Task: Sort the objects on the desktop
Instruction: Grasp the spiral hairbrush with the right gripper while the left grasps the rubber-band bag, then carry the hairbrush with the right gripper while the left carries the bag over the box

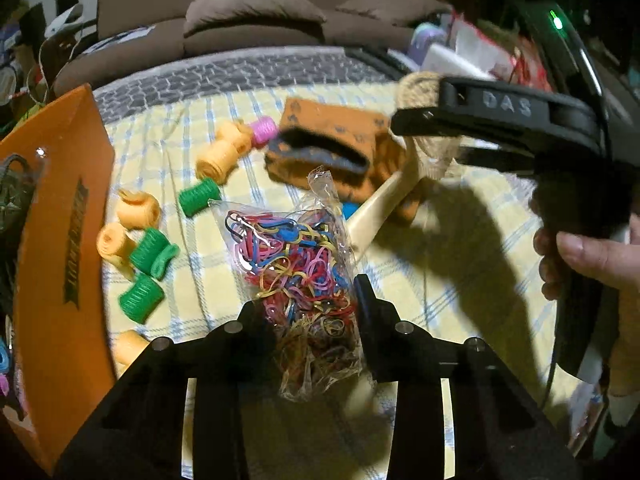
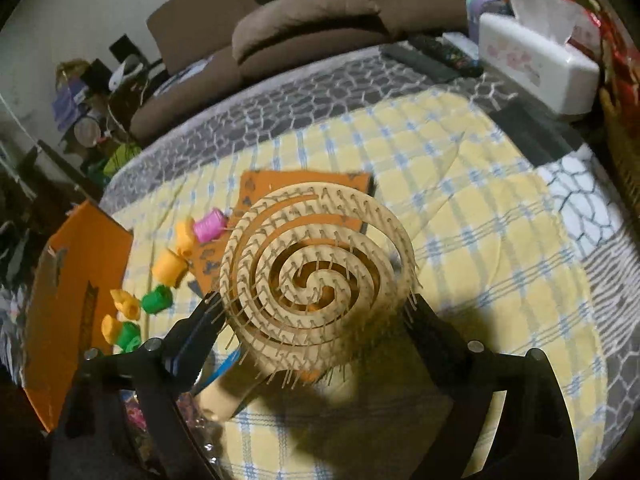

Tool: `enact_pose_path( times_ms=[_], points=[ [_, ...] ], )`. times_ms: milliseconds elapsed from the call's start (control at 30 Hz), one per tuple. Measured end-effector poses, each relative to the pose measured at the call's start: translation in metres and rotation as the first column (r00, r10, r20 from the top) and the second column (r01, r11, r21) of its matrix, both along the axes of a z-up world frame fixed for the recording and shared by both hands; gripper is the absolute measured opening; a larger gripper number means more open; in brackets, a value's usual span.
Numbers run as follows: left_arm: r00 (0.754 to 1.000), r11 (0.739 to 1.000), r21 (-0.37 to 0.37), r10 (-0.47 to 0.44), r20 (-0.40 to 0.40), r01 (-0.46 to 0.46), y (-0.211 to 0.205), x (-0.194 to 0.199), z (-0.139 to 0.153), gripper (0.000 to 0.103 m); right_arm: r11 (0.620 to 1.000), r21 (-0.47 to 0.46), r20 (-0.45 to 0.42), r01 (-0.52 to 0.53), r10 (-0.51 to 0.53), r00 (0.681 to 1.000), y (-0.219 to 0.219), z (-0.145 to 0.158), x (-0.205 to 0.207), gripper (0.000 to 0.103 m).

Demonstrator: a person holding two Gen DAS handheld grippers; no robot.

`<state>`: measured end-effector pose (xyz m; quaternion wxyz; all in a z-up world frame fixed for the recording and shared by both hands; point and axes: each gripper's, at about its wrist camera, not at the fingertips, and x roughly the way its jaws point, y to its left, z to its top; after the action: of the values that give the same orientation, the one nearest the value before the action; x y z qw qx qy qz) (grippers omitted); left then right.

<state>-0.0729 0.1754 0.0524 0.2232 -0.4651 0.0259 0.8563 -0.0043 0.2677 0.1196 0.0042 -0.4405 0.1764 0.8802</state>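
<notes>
A clear bag of coloured rubber bands (image 1: 288, 248) sits between the fingers of my left gripper (image 1: 310, 304), which is shut on the bag's lower part. A round wooden hairbrush with a spiral head (image 2: 316, 276) is clamped across its width by my right gripper (image 2: 310, 312) and casts a shadow on the cloth below. In the left wrist view, the right gripper (image 1: 424, 140) reaches in from the right in a person's hand (image 1: 580, 252). The brush's cream handle (image 1: 376, 212) slants down from it toward the bag.
Green (image 1: 199, 197), orange (image 1: 218, 159) and pink (image 1: 264, 130) hair rollers lie scattered on the yellow checked cloth (image 2: 480, 240). An orange cardboard box (image 1: 60, 240) stands at the left. An orange patterned pouch (image 1: 332, 136) lies behind the bag. A white tissue box (image 2: 536, 64) and a remote (image 2: 444, 54) are at the far right.
</notes>
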Motion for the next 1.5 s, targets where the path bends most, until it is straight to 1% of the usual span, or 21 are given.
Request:
enact_pose_path(
  times_ms=[233, 400, 500, 600, 700, 833, 900, 1067, 1200, 1300, 1500],
  points=[
    [0.998, 0.994, 0.100, 0.042, -0.053, -0.037, -0.027, -0.002, 0.040, 0.032, 1.000, 0.004, -0.086, -0.004, 0.005, 0.996, 0.002, 0.036, 0.009, 0.089],
    [0.992, 0.984, 0.162, 0.086, -0.091, -0.071, -0.055, -0.001, 0.064, 0.032, 1.000, -0.002, -0.130, -0.021, 0.021, 0.991, -0.005, 0.053, 0.012, 0.089],
    [0.987, 0.978, 0.186, 0.115, -0.115, -0.092, -0.074, -0.004, 0.077, 0.032, 0.999, -0.005, -0.149, -0.035, 0.034, 0.988, -0.012, 0.063, 0.013, 0.089],
    [0.976, 0.969, 0.210, 0.164, -0.140, -0.133, -0.102, -0.007, 0.091, 0.032, 0.998, -0.007, -0.176, -0.055, 0.052, 0.983, -0.022, 0.074, 0.016, 0.089],
    [0.962, 0.953, 0.234, 0.232, -0.144, -0.195, -0.141, -0.011, 0.100, 0.032, 0.996, -0.027, -0.213, -0.082, 0.075, 0.974, -0.036, 0.089, 0.018, 0.089],
    [0.942, 0.930, 0.247, 0.310, -0.126, -0.273, -0.188, -0.017, 0.100, 0.033, 0.989, -0.056, -0.255, -0.140, 0.121, 0.959, -0.062, 0.107, 0.016, 0.089],
    [0.935, 0.923, 0.244, 0.334, -0.118, -0.299, -0.207, -0.018, 0.099, 0.033, 0.982, -0.068, -0.268, -0.177, 0.153, 0.951, -0.080, 0.113, 0.014, 0.089],
    [0.916, 0.904, 0.227, 0.390, -0.095, -0.361, -0.249, -0.021, 0.091, 0.033, 0.963, -0.086, -0.268, -0.256, 0.225, 0.937, -0.129, 0.112, 0.003, 0.089],
    [0.908, 0.898, 0.206, 0.411, -0.081, -0.388, -0.269, -0.026, 0.085, 0.033, 0.947, -0.086, -0.247, -0.311, 0.282, 0.927, -0.175, 0.102, -0.008, 0.089],
    [0.901, 0.895, 0.164, 0.430, -0.066, -0.415, -0.283, -0.033, 0.076, 0.032, 0.932, -0.075, -0.219, -0.355, 0.332, 0.918, -0.209, 0.092, -0.018, 0.089],
    [0.885, 0.877, 0.148, 0.466, -0.025, -0.458, -0.310, -0.043, 0.061, 0.032, 0.899, -0.010, -0.135, -0.438, 0.433, 0.891, -0.274, 0.062, -0.030, 0.089]
  ],
)
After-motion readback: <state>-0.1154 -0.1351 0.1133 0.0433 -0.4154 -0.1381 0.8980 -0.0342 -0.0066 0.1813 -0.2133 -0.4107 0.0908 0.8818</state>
